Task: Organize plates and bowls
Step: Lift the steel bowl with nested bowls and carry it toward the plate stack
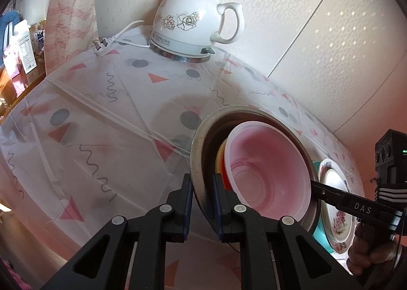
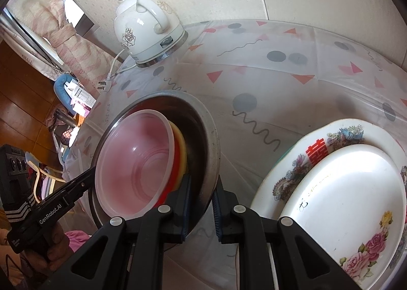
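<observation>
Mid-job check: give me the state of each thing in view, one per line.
Metal bowl: tilted, rim between both grippers' fingers.
Translucent pink bowl: nested in it, over red and yellow bowls.
Left gripper: shut on the rim.
Right gripper: shut on the rim.
Plates: stacked.
Kettle: lidded, unplugged.

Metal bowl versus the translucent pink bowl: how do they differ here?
The metal bowl is larger, opaque grey, and outermost; the translucent pink bowl is smaller, see-through plastic, nested inside on red and yellow bowls. Both hand-held grippers, left and right, straddle the metal bowl's rim; neither grips the pink bowl. Both bowls are tilted together.
</observation>
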Tool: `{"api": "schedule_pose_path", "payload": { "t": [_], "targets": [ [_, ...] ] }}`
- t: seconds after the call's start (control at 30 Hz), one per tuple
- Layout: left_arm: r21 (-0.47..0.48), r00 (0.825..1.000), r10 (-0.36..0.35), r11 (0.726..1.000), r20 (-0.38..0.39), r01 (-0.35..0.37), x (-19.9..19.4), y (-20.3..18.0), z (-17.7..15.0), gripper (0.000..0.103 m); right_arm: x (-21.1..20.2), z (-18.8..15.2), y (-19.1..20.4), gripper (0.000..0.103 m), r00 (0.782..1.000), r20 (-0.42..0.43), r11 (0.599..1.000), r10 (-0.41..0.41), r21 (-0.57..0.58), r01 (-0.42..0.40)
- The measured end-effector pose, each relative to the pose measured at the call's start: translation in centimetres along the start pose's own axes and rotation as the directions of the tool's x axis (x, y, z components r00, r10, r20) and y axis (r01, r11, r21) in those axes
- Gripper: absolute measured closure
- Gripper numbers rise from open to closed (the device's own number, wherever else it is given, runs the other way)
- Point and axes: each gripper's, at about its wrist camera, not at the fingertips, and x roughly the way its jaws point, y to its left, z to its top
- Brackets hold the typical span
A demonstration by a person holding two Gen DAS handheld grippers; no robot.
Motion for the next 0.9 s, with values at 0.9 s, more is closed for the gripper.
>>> {"api": "schedule_pose_path", "payload": {
  "t": [0.9],
  "targets": [
    [0.105, 0.994, -0.087, 0.991, 0.065, 0.08, -3.5, -5.1, 0.3, 0.087, -6.2, -1.3, -1.6, 0.086, 0.992, 0.125, 0.999, -0.003, 0.038, -0.002]
  ]
}}
